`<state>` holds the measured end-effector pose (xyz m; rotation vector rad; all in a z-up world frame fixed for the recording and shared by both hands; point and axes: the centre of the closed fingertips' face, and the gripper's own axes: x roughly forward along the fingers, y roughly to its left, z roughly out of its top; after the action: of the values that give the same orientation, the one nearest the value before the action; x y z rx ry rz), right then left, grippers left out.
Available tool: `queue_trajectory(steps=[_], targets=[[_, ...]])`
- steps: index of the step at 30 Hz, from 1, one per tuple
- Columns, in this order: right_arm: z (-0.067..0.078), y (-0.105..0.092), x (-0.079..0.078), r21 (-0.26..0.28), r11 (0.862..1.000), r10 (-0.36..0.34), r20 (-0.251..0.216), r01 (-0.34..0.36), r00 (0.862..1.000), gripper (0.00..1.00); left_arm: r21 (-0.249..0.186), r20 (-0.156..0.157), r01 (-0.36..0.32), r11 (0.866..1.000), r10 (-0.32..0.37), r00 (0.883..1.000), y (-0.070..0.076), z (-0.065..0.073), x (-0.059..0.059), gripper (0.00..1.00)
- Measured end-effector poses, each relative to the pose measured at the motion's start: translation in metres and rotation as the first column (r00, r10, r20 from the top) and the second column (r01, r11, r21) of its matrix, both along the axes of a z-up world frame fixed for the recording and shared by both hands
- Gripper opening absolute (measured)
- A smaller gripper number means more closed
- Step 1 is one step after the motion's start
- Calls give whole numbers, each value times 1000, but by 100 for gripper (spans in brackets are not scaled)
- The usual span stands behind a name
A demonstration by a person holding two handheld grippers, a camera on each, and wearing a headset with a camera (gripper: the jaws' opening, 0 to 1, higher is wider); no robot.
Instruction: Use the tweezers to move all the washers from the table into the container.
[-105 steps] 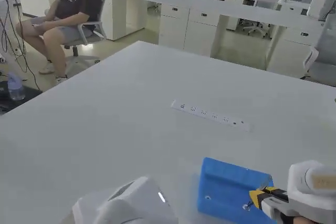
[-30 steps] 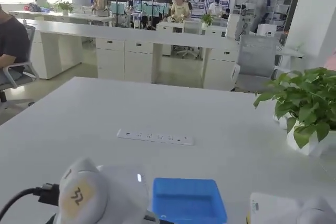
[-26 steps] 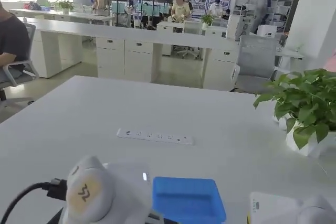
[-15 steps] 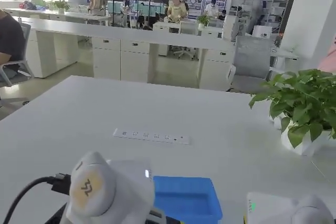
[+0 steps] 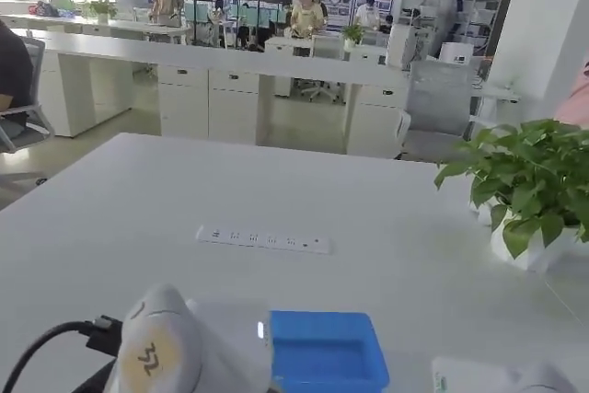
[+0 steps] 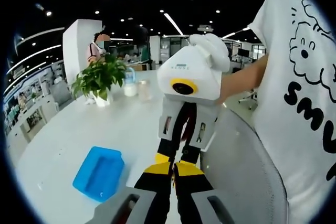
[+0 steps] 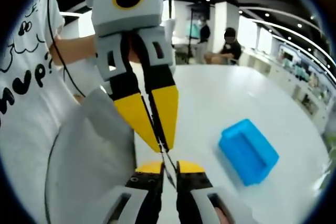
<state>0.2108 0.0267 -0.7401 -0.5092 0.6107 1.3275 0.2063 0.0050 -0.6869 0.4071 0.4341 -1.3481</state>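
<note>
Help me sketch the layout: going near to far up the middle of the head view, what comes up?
Blue rectangular plastic container → long white power strip → row of white drawer cabinets.

Open-plan office (long white desks point(image 5: 230, 57)).

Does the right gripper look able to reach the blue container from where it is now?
Probably yes. The blue container sits open on bare table beside the right gripper; the left gripper meets it tip to tip, away from that path.
</note>
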Motion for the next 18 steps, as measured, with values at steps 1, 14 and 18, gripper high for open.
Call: queue_trajectory(steps=[1,14,18], targets=[[-5,-3,4,-22,1000,-2,14,2,1000,5,25,29,-1,1000,0,1000,2,-4,4,0],[-69,-16,39,-178,984,15,80,-1,997,5,89,20,-14,996,12,1000,-6,-73,38,0],[-87,-19,42,-200,980,11,64,2,998,5,71,-47,-23,997,27,999,-6,-91,46,0]])
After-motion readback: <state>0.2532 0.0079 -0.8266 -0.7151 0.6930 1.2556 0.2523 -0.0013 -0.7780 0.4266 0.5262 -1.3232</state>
